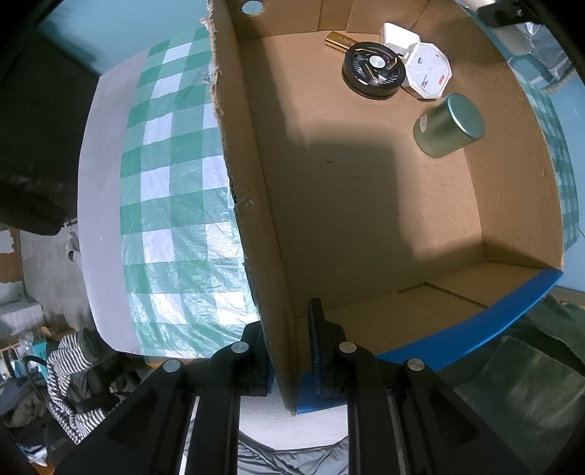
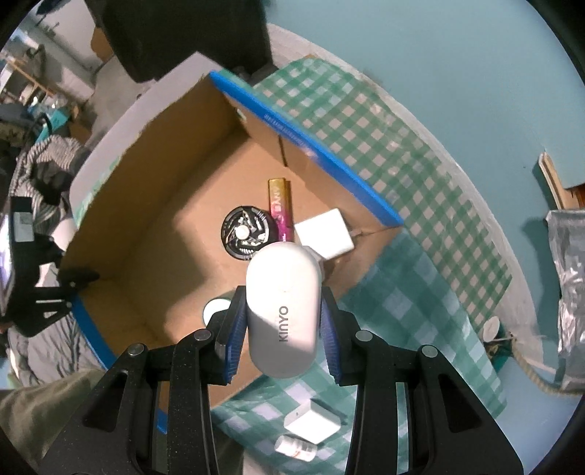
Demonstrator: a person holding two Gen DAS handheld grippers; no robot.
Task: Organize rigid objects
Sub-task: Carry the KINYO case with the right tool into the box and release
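An open cardboard box (image 1: 263, 204) with blue outer sides stands on a green checked cloth. My left gripper (image 1: 289, 339) is shut on the box's wall near a corner. Inside lie a black round disc (image 1: 373, 73), a white octagonal box (image 1: 427, 71), a green metal tin (image 1: 448, 126), a white block (image 1: 396, 34) and a gold bar (image 1: 338, 38). My right gripper (image 2: 281, 329) is shut on a white KINYO capsule case (image 2: 281, 310), held above the box's near wall. The disc (image 2: 245, 232), a gold-pink bar (image 2: 280, 206) and the white block (image 2: 325, 237) show below it.
On the cloth (image 2: 402, 292) outside the box lie a white square adapter (image 2: 310, 422) and a small white bottle (image 2: 295, 448). A rope (image 2: 530, 369) and a foil bag (image 2: 568, 277) are at the right. Striped clothes (image 1: 73, 372) lie beyond the table's edge.
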